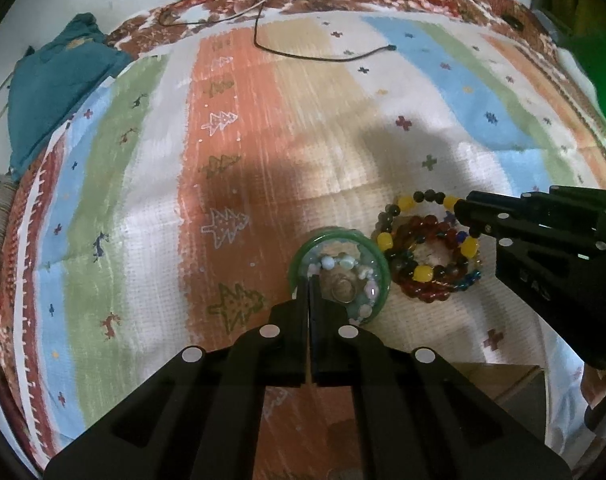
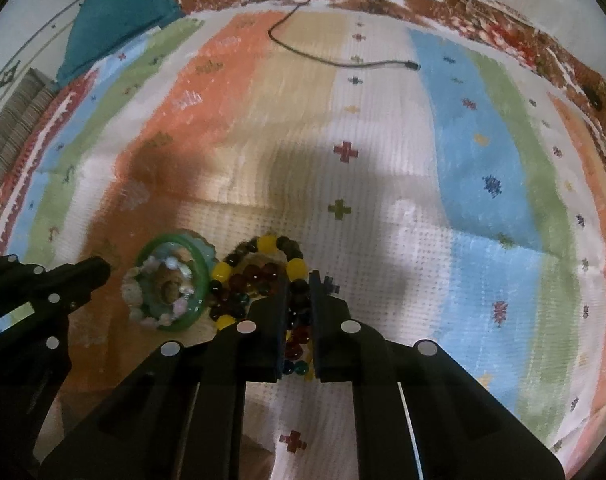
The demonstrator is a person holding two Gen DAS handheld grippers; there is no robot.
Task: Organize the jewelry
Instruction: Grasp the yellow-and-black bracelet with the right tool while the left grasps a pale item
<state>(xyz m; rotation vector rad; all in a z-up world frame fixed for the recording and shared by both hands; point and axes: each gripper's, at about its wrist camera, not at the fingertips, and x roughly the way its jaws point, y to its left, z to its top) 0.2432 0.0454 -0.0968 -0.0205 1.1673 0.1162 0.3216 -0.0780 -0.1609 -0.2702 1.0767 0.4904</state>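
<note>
A green bangle [image 1: 335, 236] with a pale beaded bracelet [image 1: 345, 266] inside it lies on the striped cloth. My left gripper [image 1: 310, 280] is shut at the bangle's near rim; whether it pinches anything I cannot tell. Right of it lies a pile of bracelets: yellow-and-dark beads [image 1: 423, 200] over red beads [image 1: 423, 226]. My right gripper [image 2: 299, 280] is closed around this pile's near side, with yellow-and-dark beads [image 2: 267, 245] and red beads [image 2: 259, 274] between and ahead of its fingers. In the right wrist view the bangle [image 2: 199, 276] is at left, beside the left gripper [image 2: 99, 268].
The striped patterned cloth [image 1: 263, 140] covers the surface. A black cable [image 1: 323, 56] lies at the far side. A teal fabric bundle [image 1: 59, 80] sits at the far left. A brown box edge [image 1: 503, 380] shows at the near right.
</note>
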